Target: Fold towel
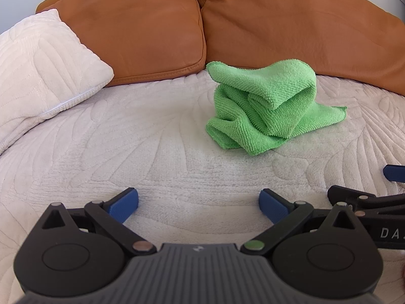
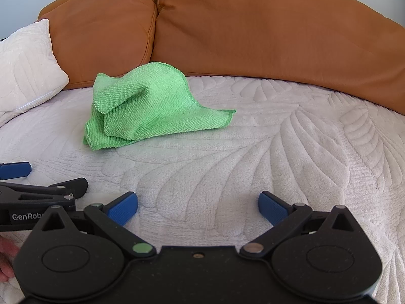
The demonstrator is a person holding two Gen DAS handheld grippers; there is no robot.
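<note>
The left gripper (image 1: 198,206) is held wide apart, with nothing caught between its blue pads (image 1: 124,205). It is poised low over the white quilt (image 1: 126,152), and no contact with the cloth is seen. The right gripper (image 2: 198,209) is likewise spread, its pads (image 2: 272,207) empty, and it is kept just above the same quilt (image 2: 278,152). The two tools are set side by side: the right gripper's black frame and one blue tip (image 1: 393,173) are seen at the right edge of the left view, and the left gripper's frame, marked "GenRob", with one blue tip (image 2: 15,169), is seen at the left edge of the right view. A bit of skin is glimpsed at the lower left corner of the right view.

Farther out, the green towel (image 1: 270,106) is found crumpled in a loose heap on the quilt, ahead of both grippers and apart from them. In the left view it lies ahead and to the right; in the right view the towel (image 2: 149,106) lies ahead and to the left. One flat corner is stretched out to the right of the heap, and several folds are bunched above it.

Behind the towel, two brown cushions (image 1: 152,30) are leaned side by side. A white pillow (image 1: 43,71) is propped at the left, against the left cushion.
</note>
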